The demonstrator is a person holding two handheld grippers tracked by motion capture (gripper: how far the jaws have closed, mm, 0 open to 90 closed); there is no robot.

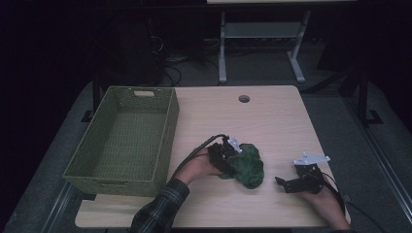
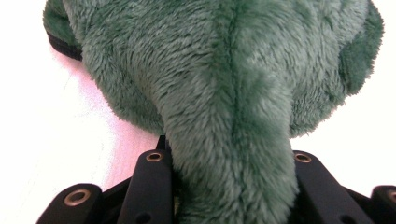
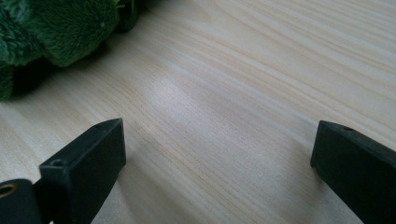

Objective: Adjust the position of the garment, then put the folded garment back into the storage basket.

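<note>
Green woven basket (image 1: 124,141) left of plush toy (image 1: 247,165) (table (image 1: 272,116) between).

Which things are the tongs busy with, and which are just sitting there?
Busy with:
- green fluffy toy, pinched between the jaws of the left tongs
- left tongs

Just sitting there:
- green woven basket, left of the toy, nothing in it
- right tongs, jaws wide apart over bare table
</note>
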